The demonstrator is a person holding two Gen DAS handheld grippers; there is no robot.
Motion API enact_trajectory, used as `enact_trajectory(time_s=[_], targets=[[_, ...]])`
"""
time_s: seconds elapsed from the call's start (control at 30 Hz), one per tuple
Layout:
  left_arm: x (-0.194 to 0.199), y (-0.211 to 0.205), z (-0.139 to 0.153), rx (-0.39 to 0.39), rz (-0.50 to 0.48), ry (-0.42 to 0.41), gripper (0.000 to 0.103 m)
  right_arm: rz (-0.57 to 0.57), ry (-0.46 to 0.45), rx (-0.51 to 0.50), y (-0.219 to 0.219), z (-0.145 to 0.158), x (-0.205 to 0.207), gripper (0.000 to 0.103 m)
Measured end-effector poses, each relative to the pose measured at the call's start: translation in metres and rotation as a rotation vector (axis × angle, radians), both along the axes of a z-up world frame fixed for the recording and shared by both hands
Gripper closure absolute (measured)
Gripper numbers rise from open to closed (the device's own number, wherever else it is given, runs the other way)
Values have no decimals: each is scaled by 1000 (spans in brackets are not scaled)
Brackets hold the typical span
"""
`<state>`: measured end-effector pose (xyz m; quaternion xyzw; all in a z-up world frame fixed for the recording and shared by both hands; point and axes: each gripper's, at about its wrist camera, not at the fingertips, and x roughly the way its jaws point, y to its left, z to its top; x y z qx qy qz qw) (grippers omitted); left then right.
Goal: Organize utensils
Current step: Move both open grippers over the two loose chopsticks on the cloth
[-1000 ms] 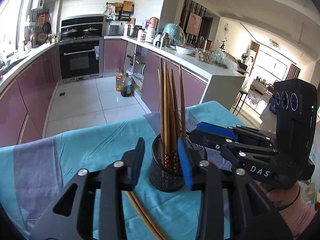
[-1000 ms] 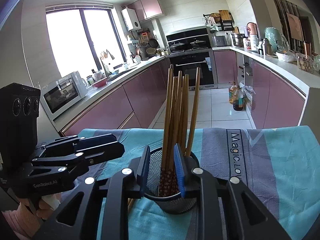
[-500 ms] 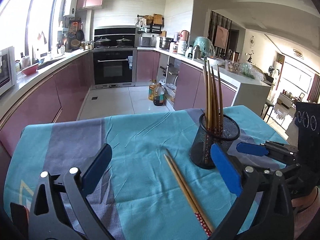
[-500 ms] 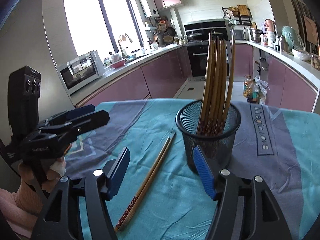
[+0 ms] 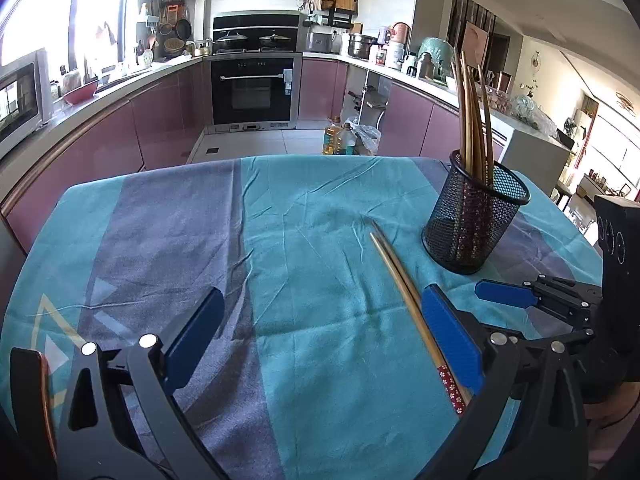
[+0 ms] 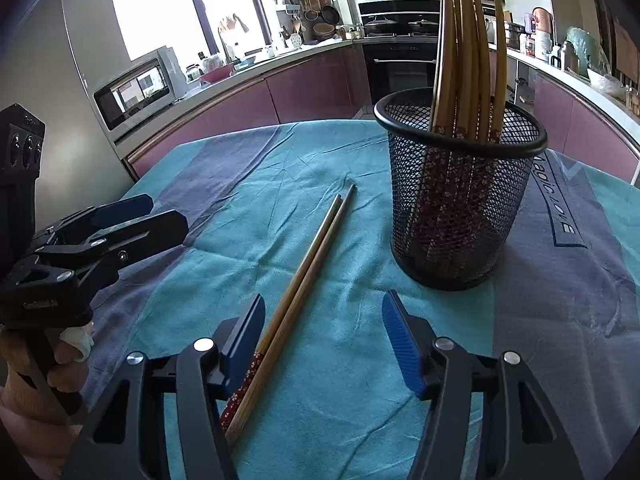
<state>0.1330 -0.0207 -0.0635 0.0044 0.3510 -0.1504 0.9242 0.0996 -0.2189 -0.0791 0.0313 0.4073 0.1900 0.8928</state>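
Kitchen counters and an oven (image 5: 256,92) filled the background, w/ a teal-and-grey cloth (image 5: 320,264) spread over the table in front. Nothing was held by either gripper. The right gripper (image 6: 324,336) was seen w/ its blue pads (image 6: 402,344) about half apart and closing, no pad pressed on anything; the left-side pad sat just beside the patterned ends of the loose chopstick pair (image 6: 308,268), which lay flat on the cloth, side by side and touching, tips pointed away toward the far edge. The left gripper (image 5: 320,340) was spread wide, empty, only bare cloth between its pads (image 5: 192,336), w/ the same pair (image 5: 404,292) running under its right-hand pad. The mesh holder (image 6: 456,196) stood upright just beyond and to the right of the pair, near but apart from it, already loaded w/ several chopsticks (image 6: 468,52) leaning tips-up. The step in hand was judged to be the pickup of the last pair, prob. by the right gripper. For a clean pickup, both sticks would need to be brought between the pads, not just beside one, and the jaws set square across the shafts, low to the cloth, so neither rolls free. A grip near the patterned end would leave most of the length swinging; nearer the middle was judged steadier. Cloth wrinkles could be pinched along w/ the sticks, so closure should be slow. The holder, light and top-heavy, could be tipped if knocked on insertion.
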Motion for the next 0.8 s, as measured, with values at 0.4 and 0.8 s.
enact_trajectory(time_s=[0.4, 0.8], targets=[[1, -4, -12, 10, -14, 39, 14, 5, 13, -46, 11, -6, 7, 59], [6, -14, -17, 21, -45, 58, 19, -12, 51, -32, 8, -11, 12, 69]])
